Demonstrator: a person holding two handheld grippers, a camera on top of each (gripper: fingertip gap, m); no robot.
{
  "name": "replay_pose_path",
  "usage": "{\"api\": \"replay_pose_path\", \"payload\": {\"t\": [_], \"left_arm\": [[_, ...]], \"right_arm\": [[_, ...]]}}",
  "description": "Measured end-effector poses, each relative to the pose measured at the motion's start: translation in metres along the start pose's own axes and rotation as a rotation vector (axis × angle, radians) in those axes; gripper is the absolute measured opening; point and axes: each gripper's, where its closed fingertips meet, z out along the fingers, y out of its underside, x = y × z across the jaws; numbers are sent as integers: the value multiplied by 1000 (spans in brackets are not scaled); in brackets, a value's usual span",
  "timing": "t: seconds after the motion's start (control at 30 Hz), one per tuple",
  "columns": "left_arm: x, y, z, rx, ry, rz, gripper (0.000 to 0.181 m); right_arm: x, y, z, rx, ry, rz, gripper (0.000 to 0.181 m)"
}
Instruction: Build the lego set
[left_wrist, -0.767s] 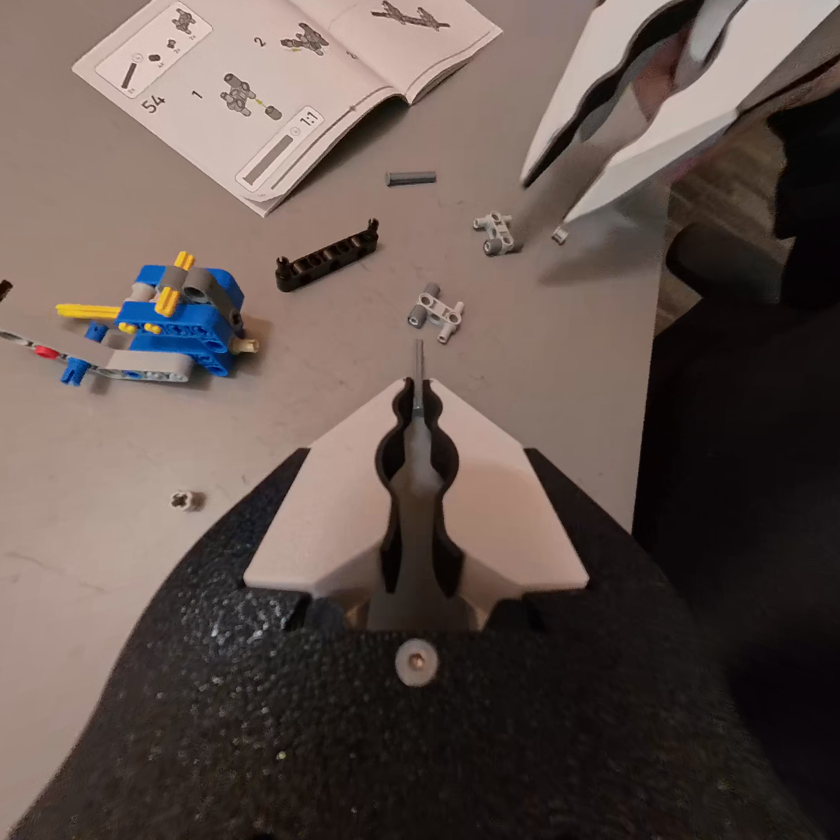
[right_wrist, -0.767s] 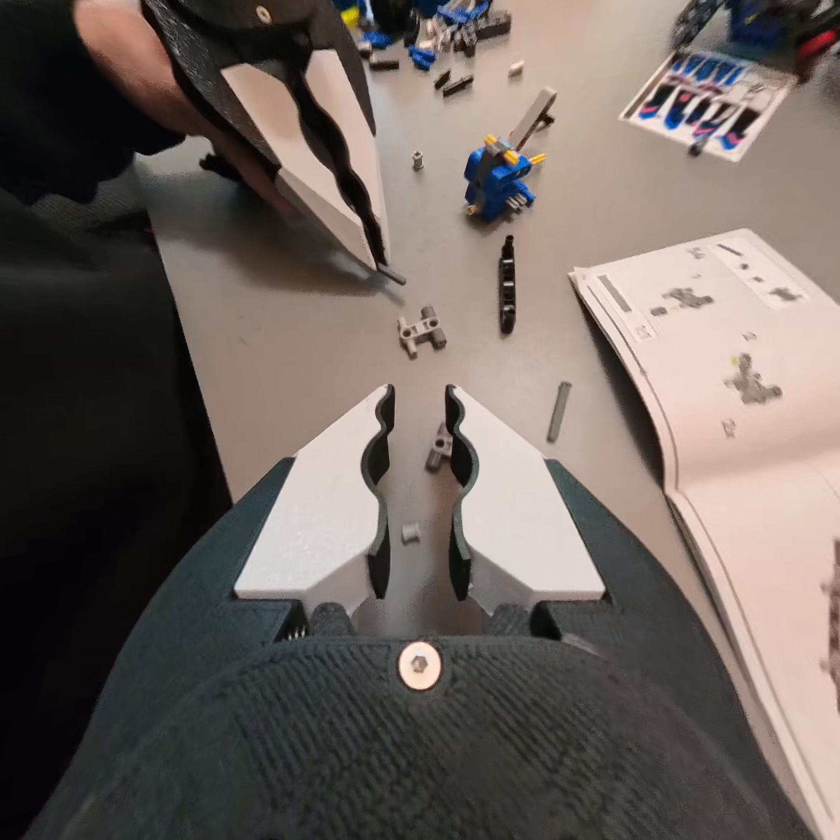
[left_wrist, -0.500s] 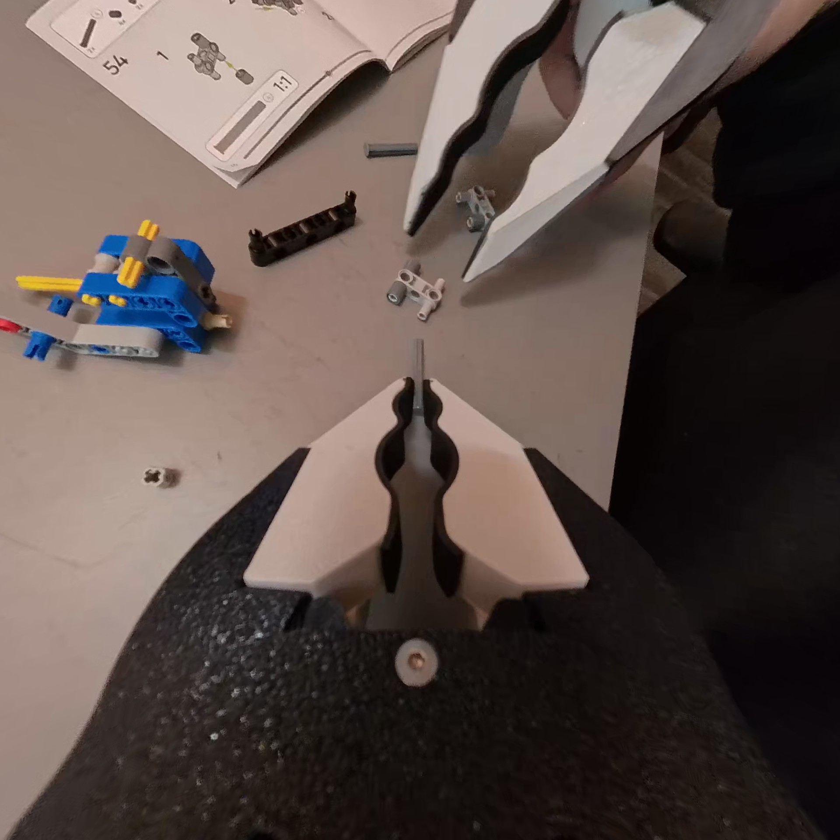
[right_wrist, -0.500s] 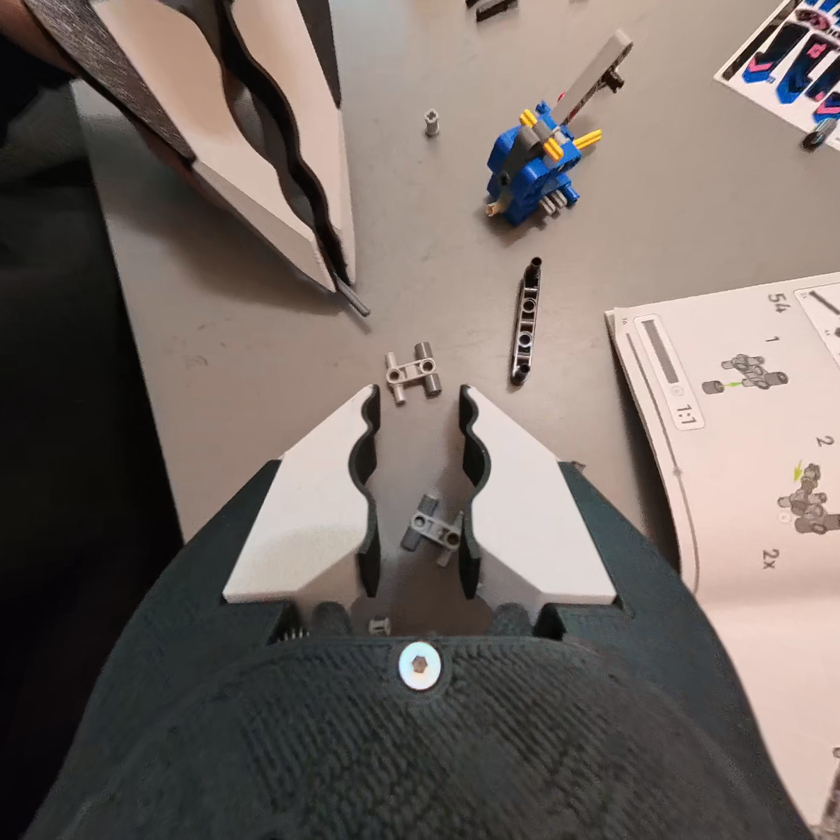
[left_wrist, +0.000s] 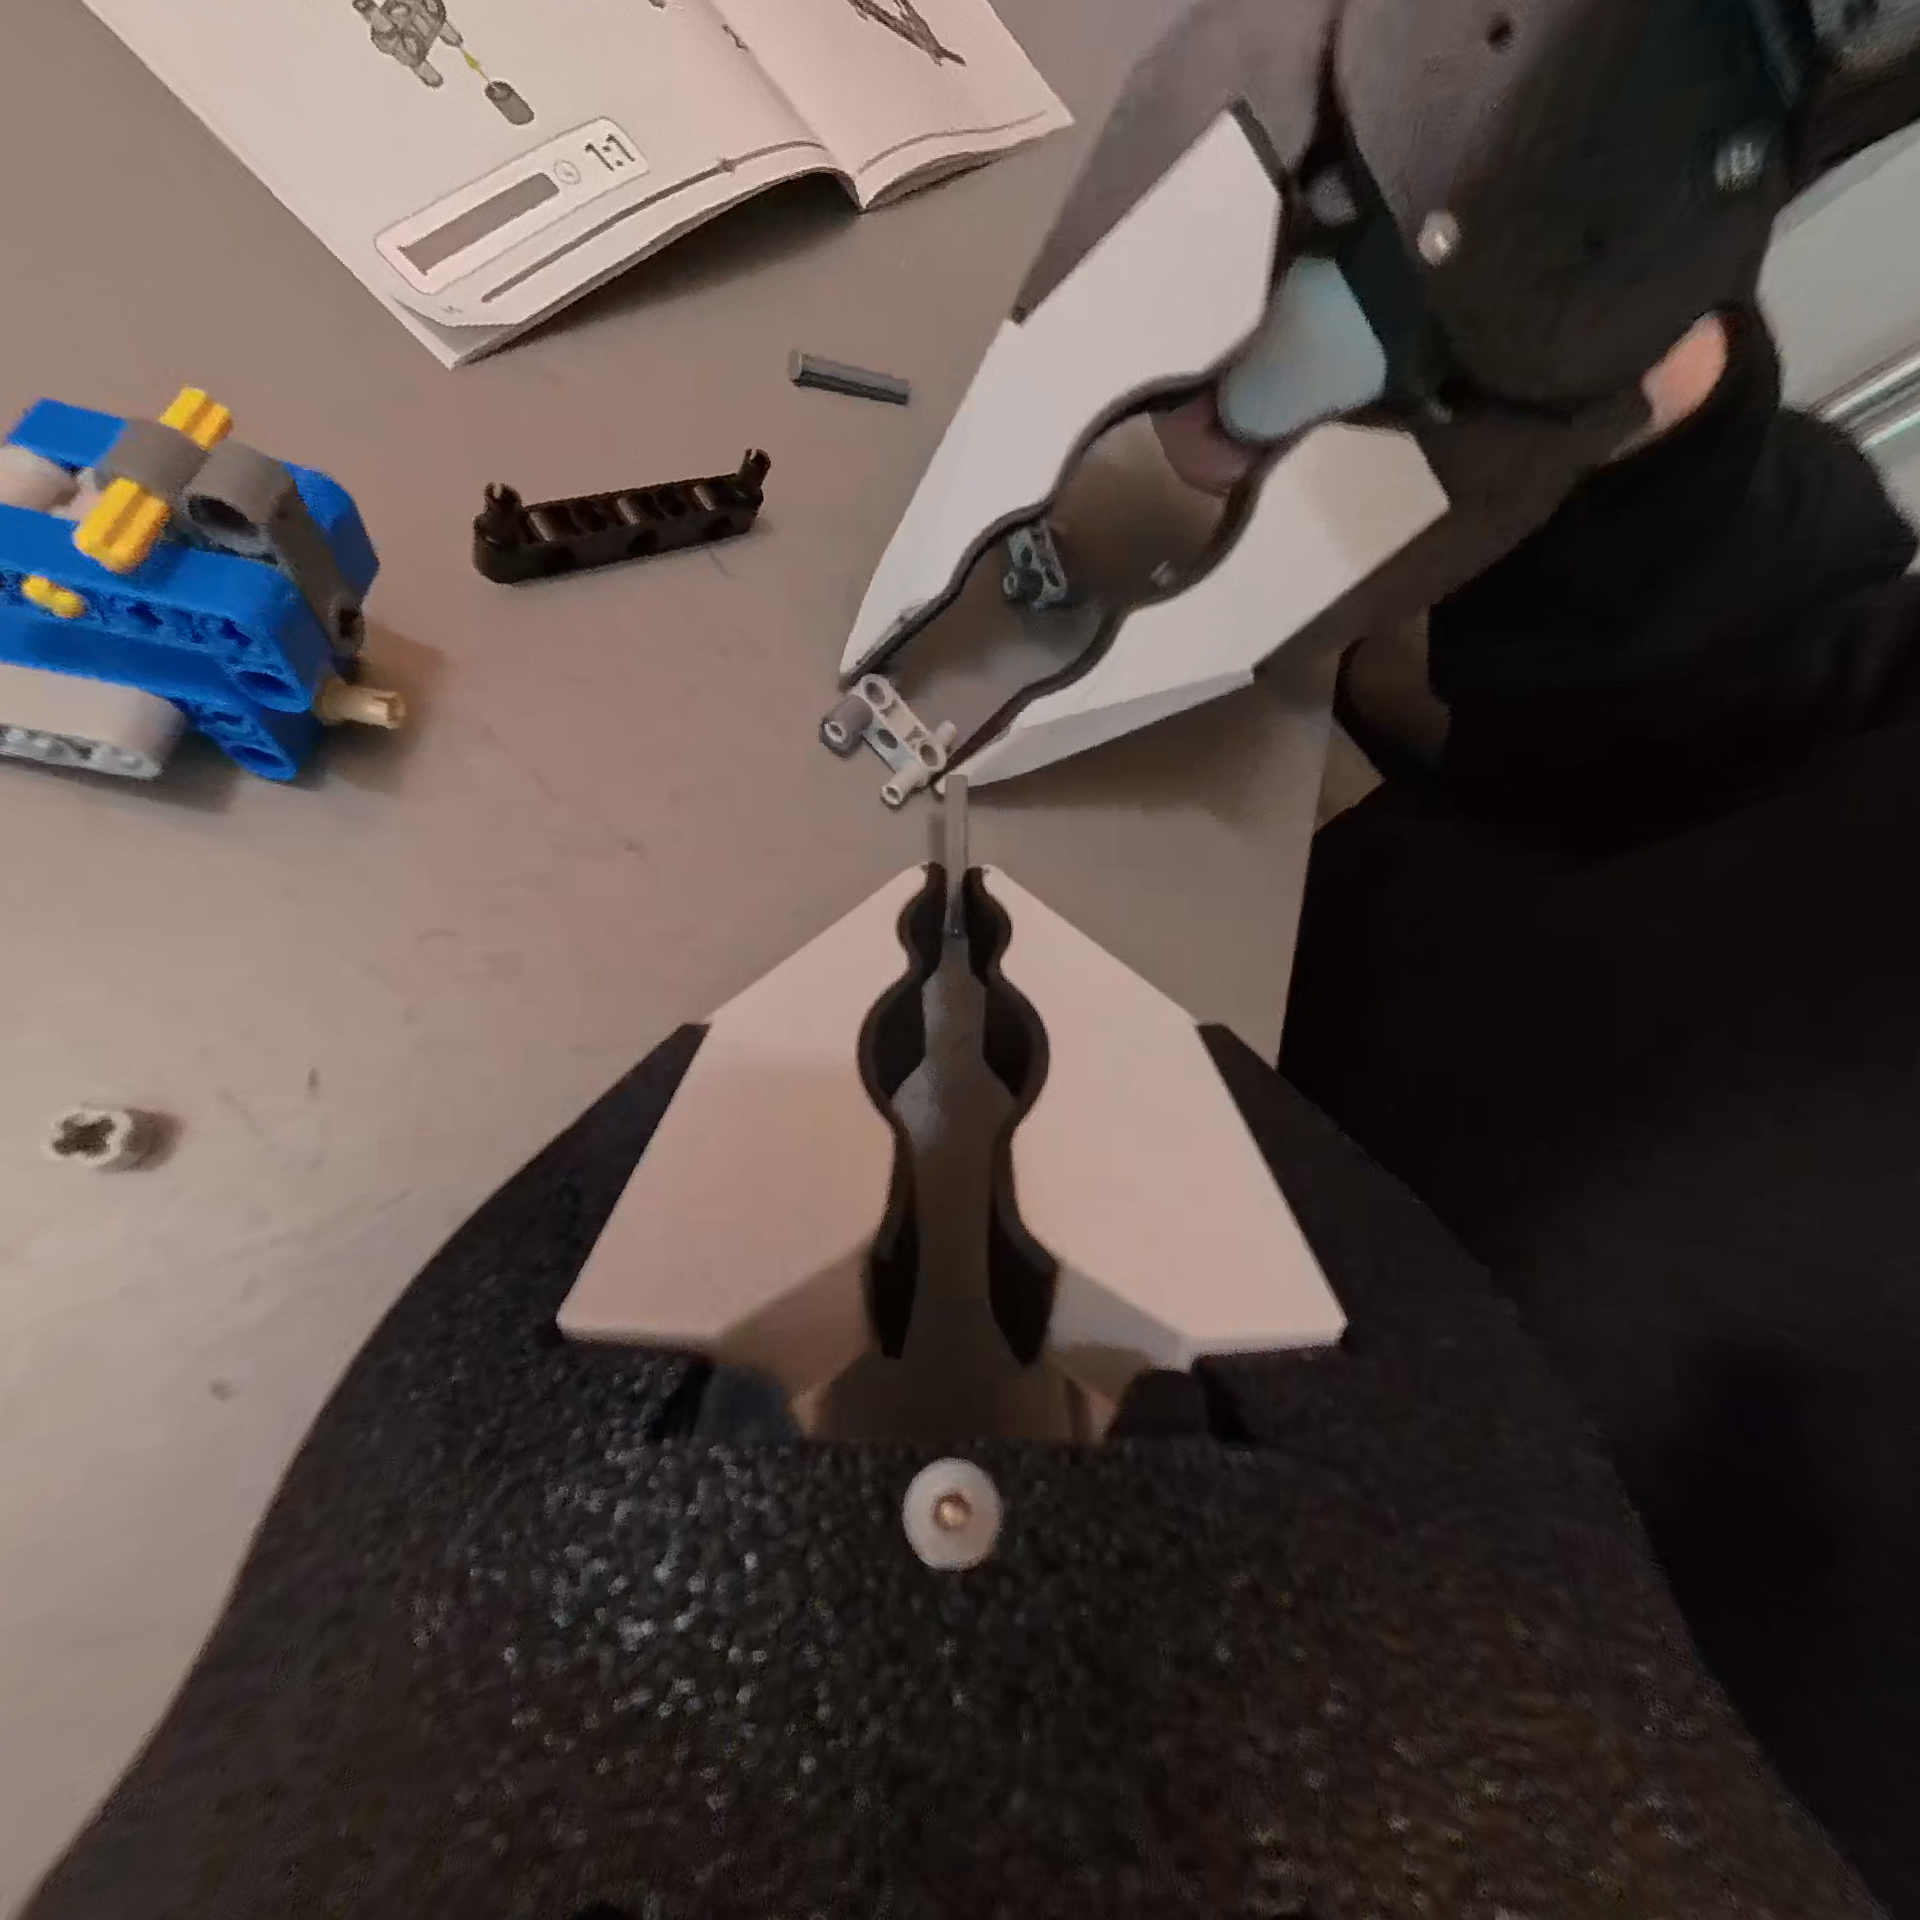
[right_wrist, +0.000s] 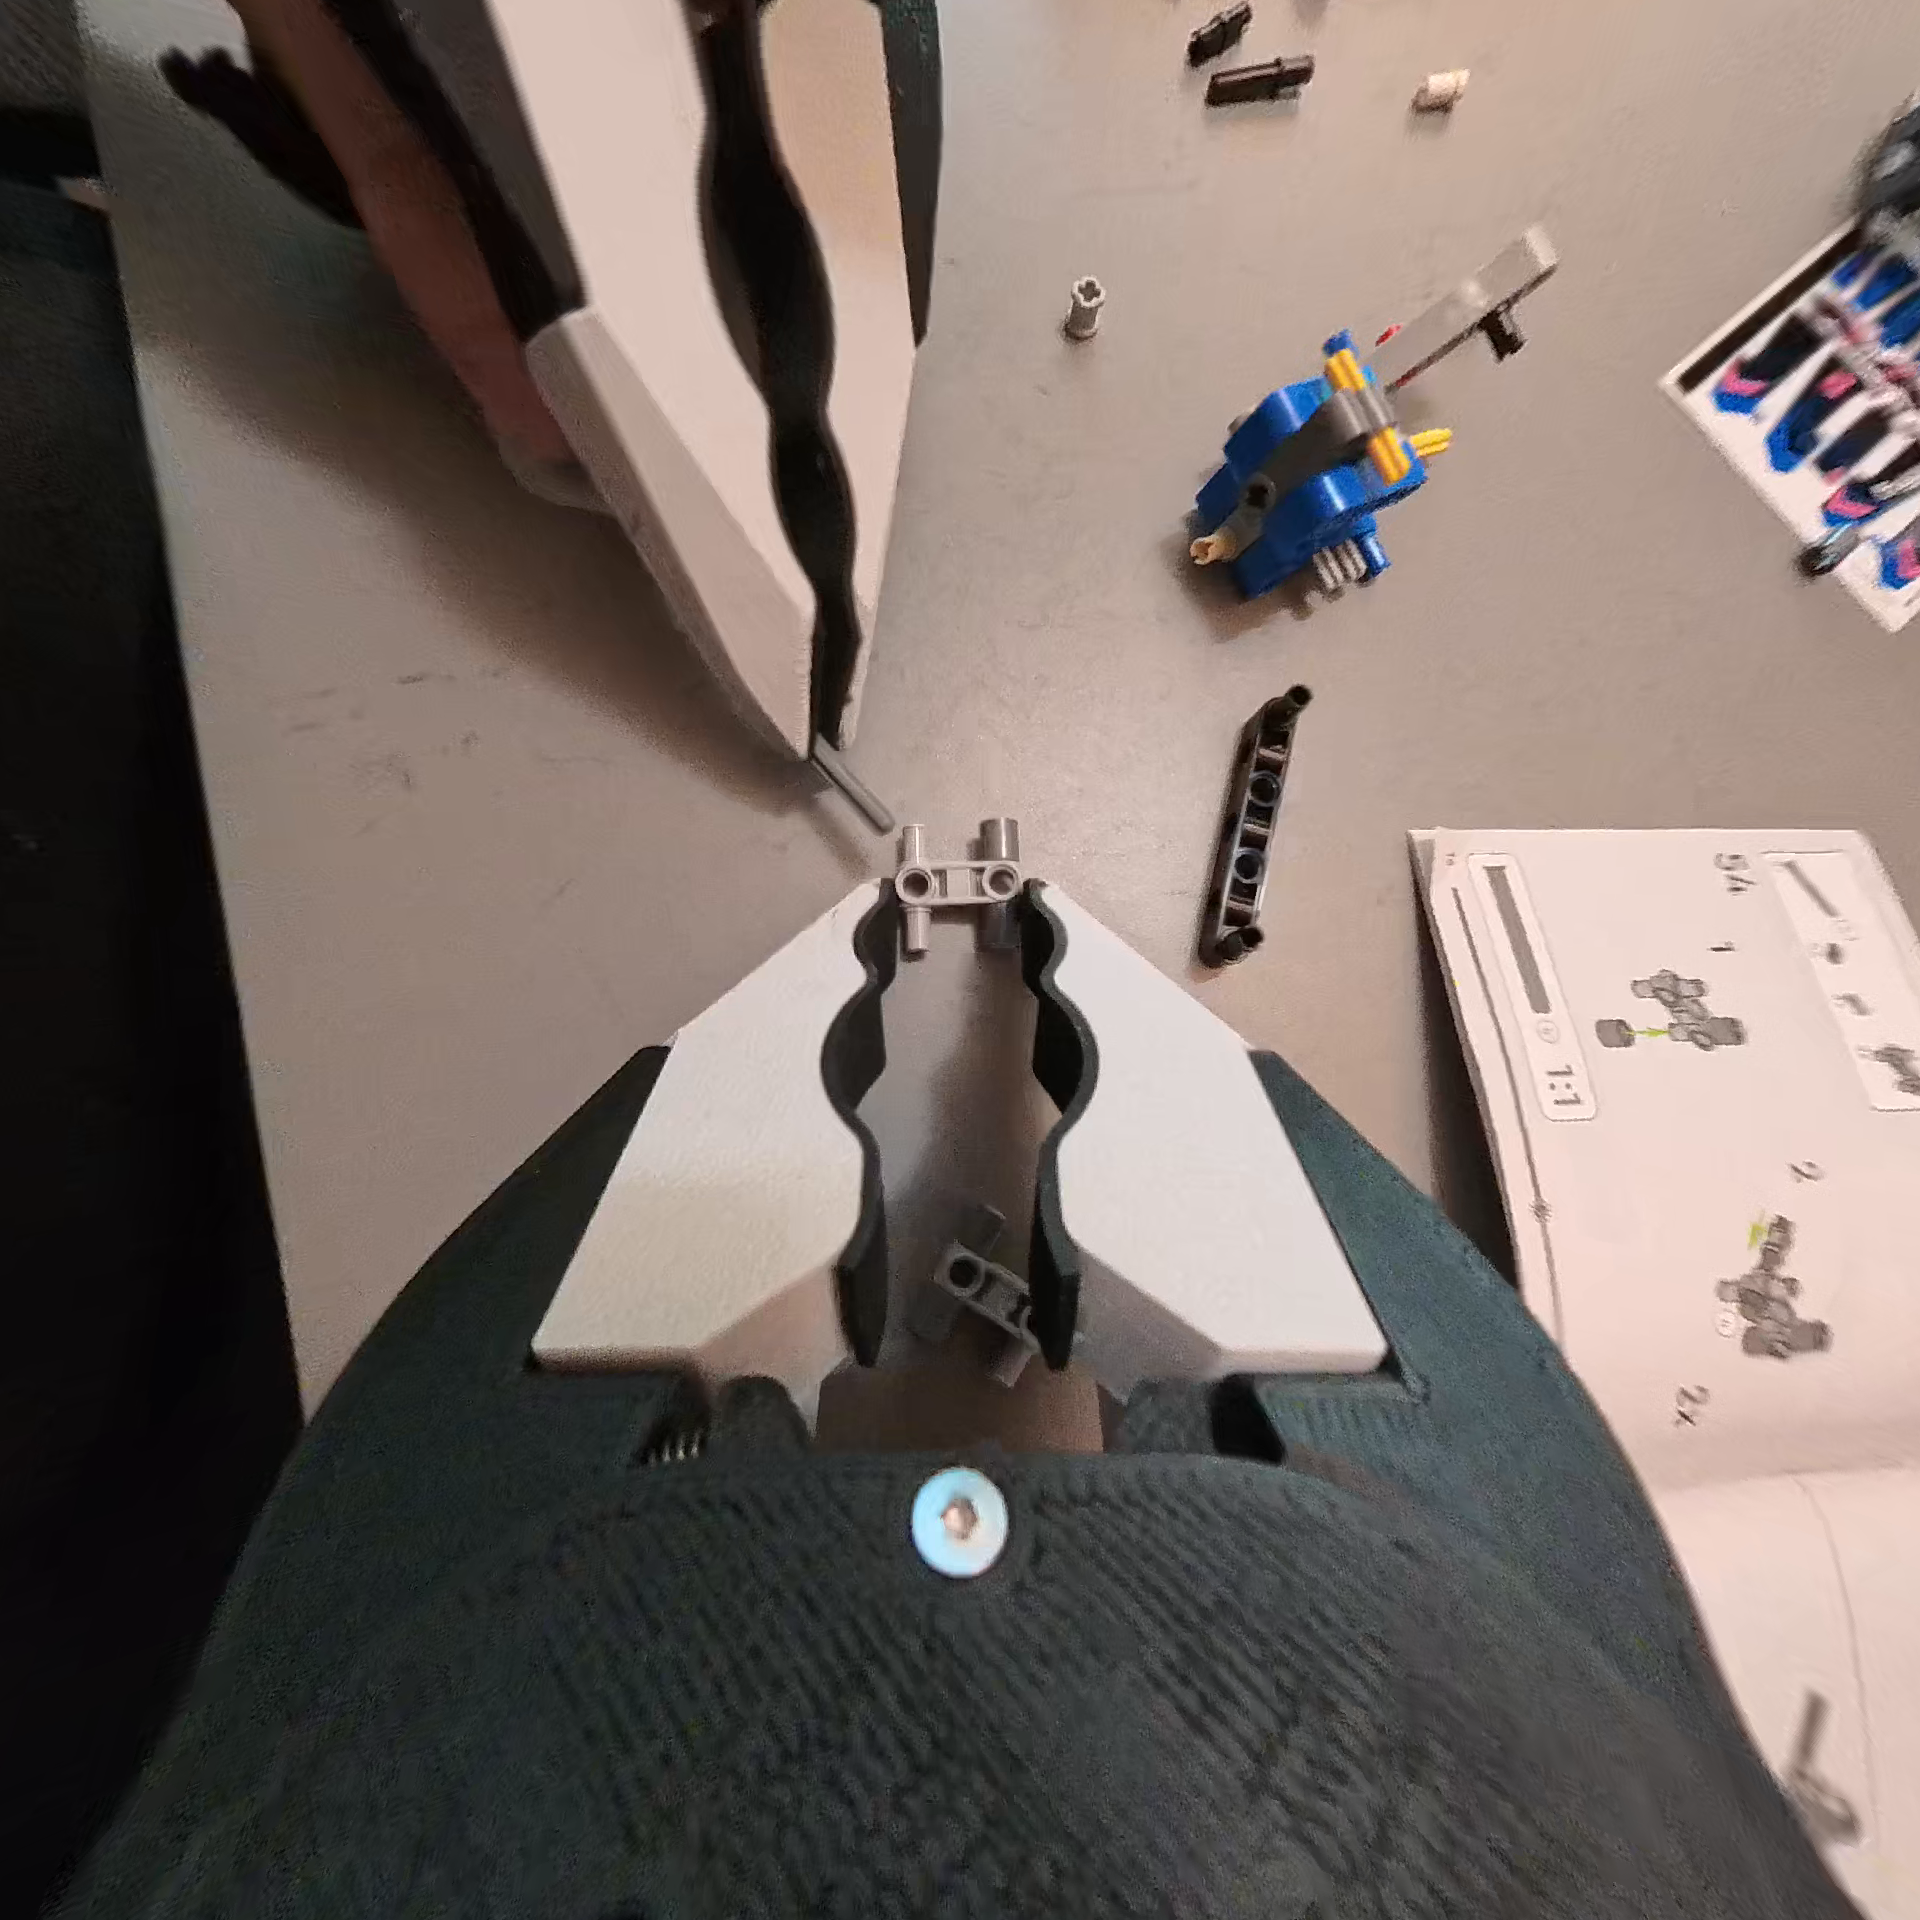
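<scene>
The left gripper (left_wrist: 951, 883) was clamped on a grey axle (left_wrist: 954, 821); the right gripper (right_wrist: 951, 894), fingers apart, straddled a grey connector (right_wrist: 956, 883) on the table (right_wrist: 520, 779).

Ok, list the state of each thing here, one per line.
Left claw: shut on the grey axle.
Right claw: open, tips around the light grey connector.
Dark grey connector: loose on the table between the right fingers.
Black beam: lying flat.
Instruction booklet: open.
Blue assembly: partly built.

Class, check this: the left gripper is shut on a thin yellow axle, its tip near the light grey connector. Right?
Not quite. The axle in the left gripper is grey, not yellow, as the left wrist view shows. Its tip is indeed near the light grey connector.
</scene>
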Motion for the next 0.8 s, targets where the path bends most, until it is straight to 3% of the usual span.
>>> {"api": "replay_pose_path", "payload": {"t": [0.03, 0.43, 0.8], "left_arm": [[-1, -1, 0, 8, 4, -31, 1], [10, -32, -4, 232, 211, -367, 1], [12, -48, -17, 410, 334, -576, 1]], "right_arm": [[1, -1, -1, 2, 46, -28, 22], [27, -28, -25, -10, 688, -380, 22], [28, -51, -40, 4, 929, -570, 22]]}}
